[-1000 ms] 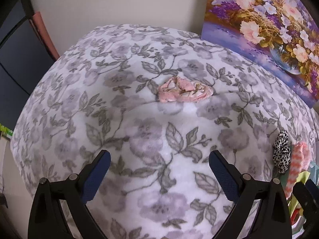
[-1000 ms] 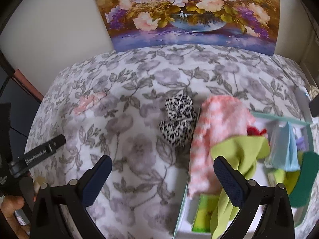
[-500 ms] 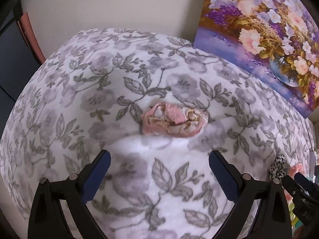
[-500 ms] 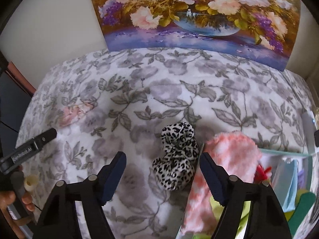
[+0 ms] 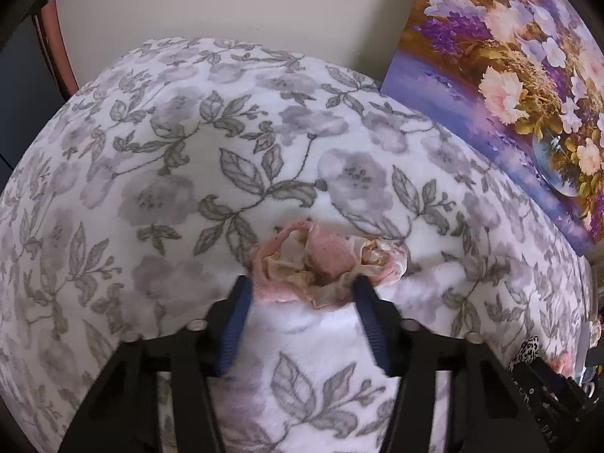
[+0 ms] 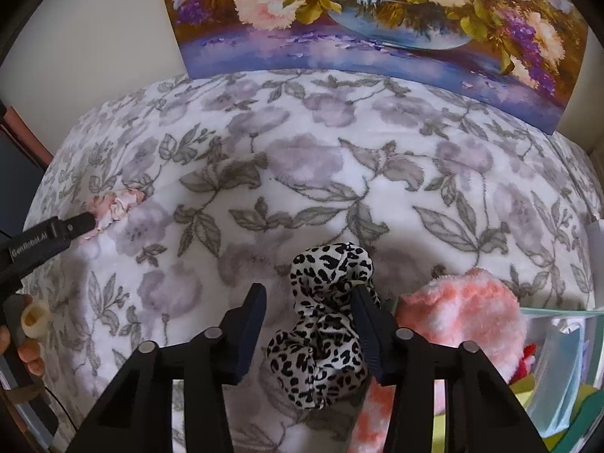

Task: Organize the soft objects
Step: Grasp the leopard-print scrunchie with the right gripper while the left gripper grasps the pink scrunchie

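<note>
Left wrist view looks steeply down on a bed covered by a floral blanket (image 5: 181,173), where a crumpled pink scrunchie (image 5: 328,264) lies alone near the middle. The left gripper (image 5: 300,290) straddles it from above, one blue pad at each end, and its jaws are closing; the right-hand pad already touches the fabric, the left sits just at its edge, so I would not call it a firm grip yet. Coming in from the top makes sense: the scrunchie is low and soft, and the plush blanket gives under the tips.

Further right, in the right wrist view, a leopard-print scrunchie (image 6: 324,324) lies just beside a fluffy pink-and-white cloth (image 6: 468,313) that spills over the rim of a clear bin (image 6: 566,311) holding other soft pieces. The right gripper (image 6: 307,298) is also closing, with the scrunchie between its jaws; the right pad presses its side while the left one stands clear of it. Both hands seem to be collecting loose pieces at once, probably for that bin. A flower painting (image 6: 377,19) leans at the wall behind.
</note>
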### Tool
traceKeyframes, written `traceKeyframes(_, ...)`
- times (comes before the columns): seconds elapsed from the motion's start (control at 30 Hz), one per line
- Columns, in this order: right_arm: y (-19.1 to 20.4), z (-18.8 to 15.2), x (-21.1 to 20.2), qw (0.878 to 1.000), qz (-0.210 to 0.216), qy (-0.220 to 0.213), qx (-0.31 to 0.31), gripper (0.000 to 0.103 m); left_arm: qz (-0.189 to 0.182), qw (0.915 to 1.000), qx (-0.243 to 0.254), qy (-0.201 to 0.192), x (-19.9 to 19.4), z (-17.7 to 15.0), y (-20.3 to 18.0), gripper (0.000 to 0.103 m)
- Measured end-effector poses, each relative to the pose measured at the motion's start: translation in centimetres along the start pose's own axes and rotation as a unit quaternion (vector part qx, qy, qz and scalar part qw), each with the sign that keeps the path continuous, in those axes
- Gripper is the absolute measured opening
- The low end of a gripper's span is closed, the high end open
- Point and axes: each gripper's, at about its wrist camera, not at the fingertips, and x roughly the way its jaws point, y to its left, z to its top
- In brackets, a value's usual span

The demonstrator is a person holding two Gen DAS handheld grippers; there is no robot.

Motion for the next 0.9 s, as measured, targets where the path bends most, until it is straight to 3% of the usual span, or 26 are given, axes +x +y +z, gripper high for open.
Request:
traceKeyframes(0.2, -0.4, 0.0, 0.6, 1.000, -0.009, -0.001, -0.002, 0.030, -0.001, 1.0000, -0.003, -0.001, 0.8, 0.4, -0.4, 0.019)
traceKeyframes(0.3, -0.8, 0.0, 0.6, 1.000, -0.003, -0.003, 0.004, 0.022, 0.001, 1.0000, 0.003, -0.005, 0.9, 0.2, -0.5, 0.012)
traceKeyframes(0.53, -1.1, -0.4, 0.0, 1.000, 0.014, -0.007, 0.012, 0.005, -0.001, 0.9999, 0.009, -0.014, -0.5, -0.4, -0.9, 0.008)
traceKeyframes(0.9, -1.3, -2.1, -5.1, 0.998, 0.043, -0.026, 0.027, 0.003, -0.023, 0.9984, 0.013, -0.050, -7.9, -2.7, -2.2, 0.008)
